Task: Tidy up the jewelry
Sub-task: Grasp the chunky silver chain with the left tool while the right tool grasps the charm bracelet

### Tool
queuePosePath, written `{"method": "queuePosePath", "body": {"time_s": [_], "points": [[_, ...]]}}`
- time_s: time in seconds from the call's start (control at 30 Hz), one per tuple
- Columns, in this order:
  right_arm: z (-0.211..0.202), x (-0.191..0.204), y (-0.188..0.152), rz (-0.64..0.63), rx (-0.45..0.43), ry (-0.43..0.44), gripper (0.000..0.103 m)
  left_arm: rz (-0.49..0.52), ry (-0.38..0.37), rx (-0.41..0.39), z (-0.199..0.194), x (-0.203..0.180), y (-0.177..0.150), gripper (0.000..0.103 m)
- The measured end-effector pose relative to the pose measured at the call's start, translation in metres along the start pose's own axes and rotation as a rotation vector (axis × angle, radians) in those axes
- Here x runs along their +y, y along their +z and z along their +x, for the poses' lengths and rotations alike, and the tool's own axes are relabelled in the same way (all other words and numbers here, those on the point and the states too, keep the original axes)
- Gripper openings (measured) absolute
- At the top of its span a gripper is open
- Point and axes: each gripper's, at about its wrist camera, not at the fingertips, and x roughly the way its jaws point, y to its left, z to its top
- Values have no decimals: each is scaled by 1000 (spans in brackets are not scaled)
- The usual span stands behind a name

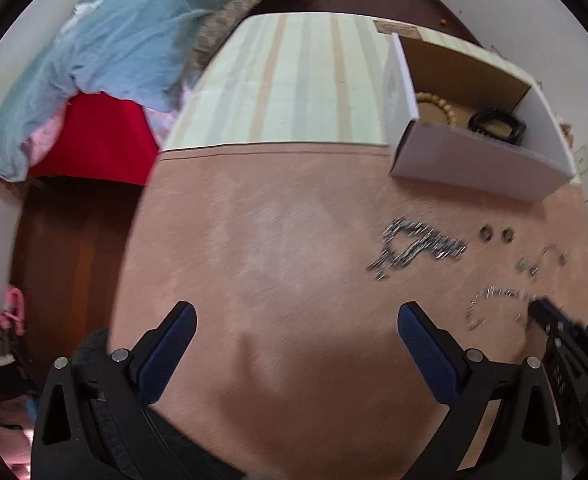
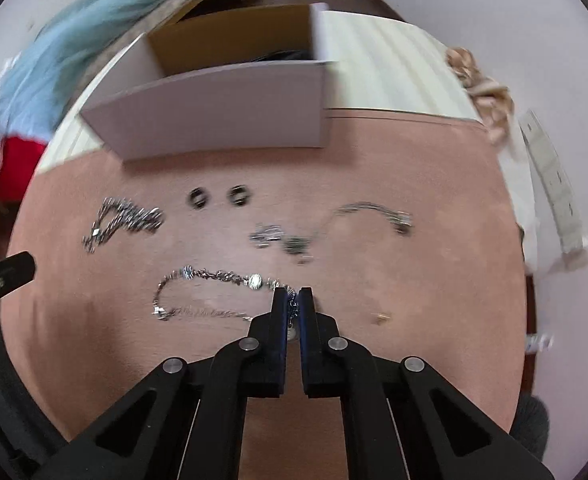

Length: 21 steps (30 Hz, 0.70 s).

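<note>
Silver jewelry lies on a pink mat [image 2: 434, 280]. My right gripper [image 2: 293, 300] is shut on one end of a silver chain necklace [image 2: 214, 278], which trails left on the mat. A chunky silver chain [image 2: 124, 220], two dark rings [image 2: 218, 197] and a thin bracelet [image 2: 366, 212] lie beyond. A white cardboard box [image 2: 222, 108] stands behind them. In the left wrist view my left gripper [image 1: 296, 320] is open and empty over bare mat [image 1: 274, 240]. The box [image 1: 470, 160] there holds a beaded bracelet [image 1: 440, 106] and a black band [image 1: 498, 122]. The chunky chain [image 1: 422, 246] lies right of that gripper.
A striped cloth [image 1: 294, 80] covers the table's far part. A bed with blue bedding [image 1: 114, 52] and a red sheet [image 1: 98, 136] stands to the left. A small gold piece [image 2: 382, 317] lies on the mat right of my right gripper. A beige cloth [image 2: 482, 84] sits at the right edge.
</note>
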Motion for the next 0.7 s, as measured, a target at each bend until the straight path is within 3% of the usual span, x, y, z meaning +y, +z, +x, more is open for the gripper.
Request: {"method": "queuePosePath", "body": {"time_s": [0.13,0.3,0.4,0.5,0.6,0.67,0.7], "points": [[-14,-19,2,71,-36,4,5,-33,-129,44,15,-7,18,102],[-13,-24,8,101,-38,4,5,63,-110,41,29,-33,33,101],[-9,-25,10,102,-27,3,5,117,-89,68,44,-47,36,90],[-4,-27,10,113,-13,8,5,157,-96,88,53,-56,35,68],[1,-29,13,124,-9,9,5,236,-106,43,49,-69,32,49],[2,-31,15,125,-9,9,5,284,-120,28,46,-77,31,18],[3,-31,16,126,-10,9,5,300,-128,30,45,-81,30,12]]}}
